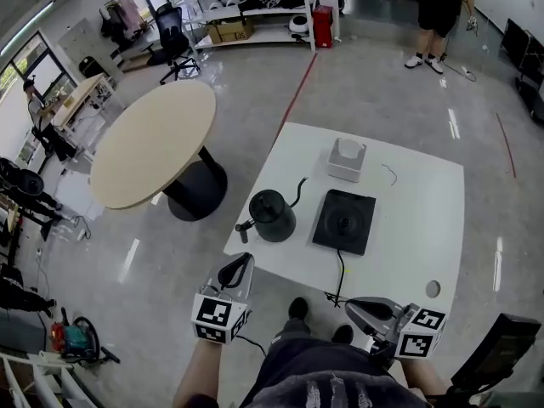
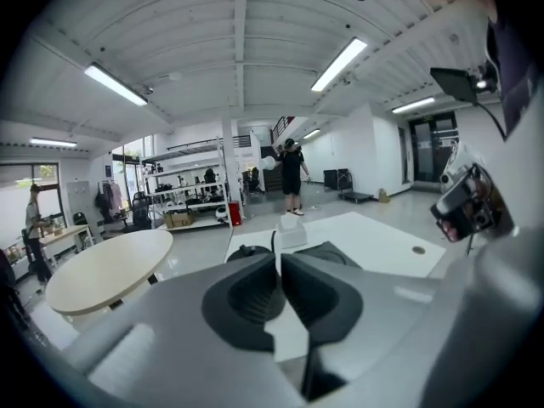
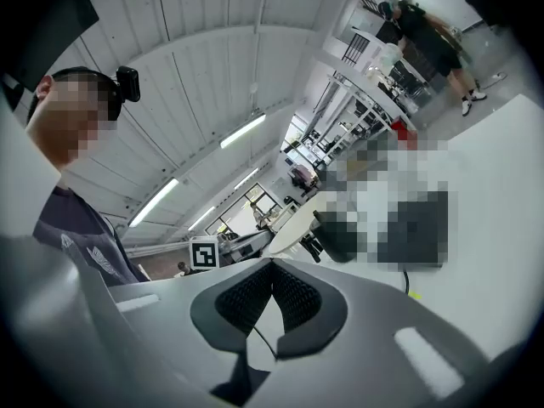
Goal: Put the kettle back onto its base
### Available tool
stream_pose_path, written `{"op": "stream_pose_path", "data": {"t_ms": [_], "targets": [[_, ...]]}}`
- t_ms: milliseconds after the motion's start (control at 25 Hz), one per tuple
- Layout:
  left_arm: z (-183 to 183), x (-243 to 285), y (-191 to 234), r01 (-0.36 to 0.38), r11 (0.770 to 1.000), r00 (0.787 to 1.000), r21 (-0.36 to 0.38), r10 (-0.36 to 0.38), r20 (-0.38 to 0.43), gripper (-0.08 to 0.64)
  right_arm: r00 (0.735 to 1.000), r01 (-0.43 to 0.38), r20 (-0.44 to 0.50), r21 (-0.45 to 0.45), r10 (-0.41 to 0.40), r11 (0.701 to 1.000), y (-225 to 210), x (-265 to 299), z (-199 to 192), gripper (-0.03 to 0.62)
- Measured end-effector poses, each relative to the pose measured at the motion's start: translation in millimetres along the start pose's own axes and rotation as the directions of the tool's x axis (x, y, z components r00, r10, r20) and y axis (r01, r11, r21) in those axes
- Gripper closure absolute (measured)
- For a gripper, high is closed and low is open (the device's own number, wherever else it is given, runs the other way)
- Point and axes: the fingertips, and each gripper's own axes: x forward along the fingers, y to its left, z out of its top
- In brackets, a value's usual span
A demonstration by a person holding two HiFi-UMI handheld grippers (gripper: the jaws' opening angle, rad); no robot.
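A black gooseneck kettle (image 1: 272, 215) stands on the white table (image 1: 425, 219), just left of its square black base (image 1: 344, 221); the two are apart. The base plate is bare. Both grippers hang off the table's near edge, in front of the person's lap. My left gripper (image 1: 246, 259) is shut and empty, pointing toward the kettle's handle side. My right gripper (image 1: 351, 305) is shut too, with nothing held. In the left gripper view the kettle's top (image 2: 246, 251) and the base (image 2: 330, 252) peek over the closed jaws of my left gripper (image 2: 279, 255). The right gripper (image 3: 272, 264) shows its pads meeting.
A small white box (image 1: 347, 160) sits behind the base. The base's cord (image 1: 340, 272) runs over the near edge. A round beige table (image 1: 153, 143) stands to the left. A black chair (image 1: 501, 351) is at the lower right. A person (image 1: 440, 11) stands far off.
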Motion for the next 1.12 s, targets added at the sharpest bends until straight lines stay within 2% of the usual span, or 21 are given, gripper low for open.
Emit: {"op": "stream_pose_path", "data": {"t_ms": [40, 120, 160, 280, 360, 440, 600, 760, 840, 920, 960, 1120], "targets": [[-5.4, 6.9, 9.7, 0.005, 1.000, 1.000, 0.011, -0.005, -0.005, 0.525, 1.000, 0.013, 0.006, -0.007, -0.013, 1.000, 0.7, 8.6, 3.0, 0.593], [-19.7, 21.2, 28.9, 0.026, 0.999, 0.999, 0.033, -0.025, -0.030, 0.371, 0.999, 0.044, 0.008, -0.028, -0.044, 0.999, 4.6, 27.9, 6.8, 0.593], [-28.3, 30.1, 39.8, 0.034, 0.998, 0.998, 0.046, -0.032, -0.046, 0.317, 0.998, 0.063, 0.002, -0.043, -0.063, 0.997, 5.7, 37.9, 8.2, 0.593], [-64.5, 67.3, 71.9, 0.059, 0.994, 0.991, 0.091, -0.047, -0.127, 0.211, 0.994, 0.106, -0.023, -0.061, -0.108, 0.992, 1.2, 66.7, 15.0, 0.594], [-90.1, 88.7, 84.3, 0.100, 0.988, 0.979, 0.115, -0.077, -0.187, 0.196, 0.992, 0.120, -0.034, -0.055, -0.122, 0.991, -0.5, 83.9, 17.3, 0.592], [-108.2, 106.1, 88.9, 0.155, 0.978, 0.966, 0.138, -0.121, -0.227, 0.196, 0.989, 0.136, -0.043, -0.060, -0.138, 0.989, 0.9, 98.5, 18.1, 0.593], [-122.1, 132.6, 89.4, 0.232, 0.955, 0.954, 0.183, -0.187, -0.234, 0.221, 0.981, 0.183, -0.054, -0.080, -0.188, 0.980, 1.7, 113.6, 17.8, 0.594], [-130.9, 149.6, 85.5, 0.282, 0.937, 0.939, 0.206, -0.225, -0.260, 0.346, 0.970, 0.242, -0.022, -0.051, -0.244, 0.969, -8.6, 112.3, 23.7, 0.594], [-134.1, 155.6, 79.0, 0.311, 0.933, 0.930, 0.181, -0.260, -0.260, 0.387, 0.964, 0.265, -0.005, -0.042, -0.265, 0.963, -14.5, 107.6, 27.8, 0.594], [-138.2, 158.4, 73.7, 0.345, 0.933, 0.918, 0.108, -0.311, -0.244, 0.431, 0.960, 0.279, 0.006, -0.037, -0.279, 0.960, -21.1, 103.4, 29.8, 0.593], [-139.0, 159.1, 72.1, 0.360, 0.930, 0.913, 0.071, -0.336, -0.233, 0.479, 0.960, 0.282, 0.009, -0.032, -0.282, 0.959, -24.5, 102.3, 30.5, 0.594], [-138.3, 159.2, 69.9, 0.392, 0.919, 0.900, 0.034, -0.376, -0.221, 0.494, 0.959, 0.283, 0.001, -0.024, -0.283, 0.959, -27.8, 101.7, 33.3, 0.594]]}}
